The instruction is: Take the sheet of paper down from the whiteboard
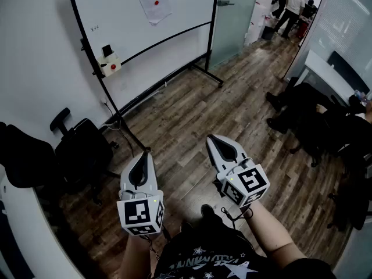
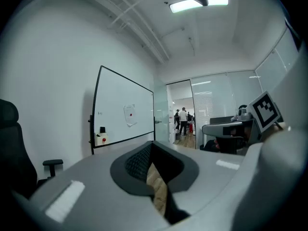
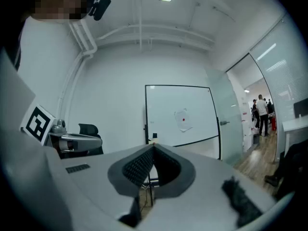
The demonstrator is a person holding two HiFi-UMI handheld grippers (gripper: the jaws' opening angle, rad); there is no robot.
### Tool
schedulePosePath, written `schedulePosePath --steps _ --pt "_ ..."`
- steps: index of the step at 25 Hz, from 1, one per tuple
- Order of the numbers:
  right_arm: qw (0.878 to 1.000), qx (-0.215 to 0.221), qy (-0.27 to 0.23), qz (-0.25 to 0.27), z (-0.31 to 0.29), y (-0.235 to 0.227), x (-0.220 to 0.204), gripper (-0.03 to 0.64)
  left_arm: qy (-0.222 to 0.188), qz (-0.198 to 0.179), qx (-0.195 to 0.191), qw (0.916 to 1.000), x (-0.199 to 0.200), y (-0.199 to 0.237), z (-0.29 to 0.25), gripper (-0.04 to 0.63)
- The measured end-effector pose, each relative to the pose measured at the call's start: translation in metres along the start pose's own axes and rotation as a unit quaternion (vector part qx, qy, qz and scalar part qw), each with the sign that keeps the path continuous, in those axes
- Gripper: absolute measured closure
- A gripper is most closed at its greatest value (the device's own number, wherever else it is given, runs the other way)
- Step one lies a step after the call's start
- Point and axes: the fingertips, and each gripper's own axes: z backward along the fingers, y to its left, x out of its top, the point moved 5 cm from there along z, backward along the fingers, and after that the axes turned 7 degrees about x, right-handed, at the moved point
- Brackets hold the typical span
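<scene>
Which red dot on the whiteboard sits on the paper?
The upper red dot, centred on the sheet; the lower red dot is on the white box.

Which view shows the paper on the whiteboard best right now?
The head view: the sheet of paper is largest there, with its red dot clear. The right gripper view shows it smaller but face-on; the left gripper view shows it small and at an angle.

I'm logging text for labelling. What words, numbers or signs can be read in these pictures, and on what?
Nothing reads clearly.
Whiteboard, small handwriting at its left: too small to read.
Sheet of paper: a red dot, no readable words.
Shirt print: blurred, unreadable.
Left gripper and right gripper cubes: square patterns, no words.
</scene>
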Motion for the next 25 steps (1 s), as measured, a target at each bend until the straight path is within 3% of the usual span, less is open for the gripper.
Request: schedulePosePath --steps 19,25 --pt "1.0 0.004 -0.012 -0.003 0.008 0.024 -0.005 0.601 -0.004 0.008 -0.002 1.0 -0.01 0.01 0.027 0.588" --pt "1.0 0.025 -0.007 -0.002 -0.003 0.028 -0.007 0.6 -0.01 0.023 -0.001 0.9997 -0.009 0.024 0.02 0.588"
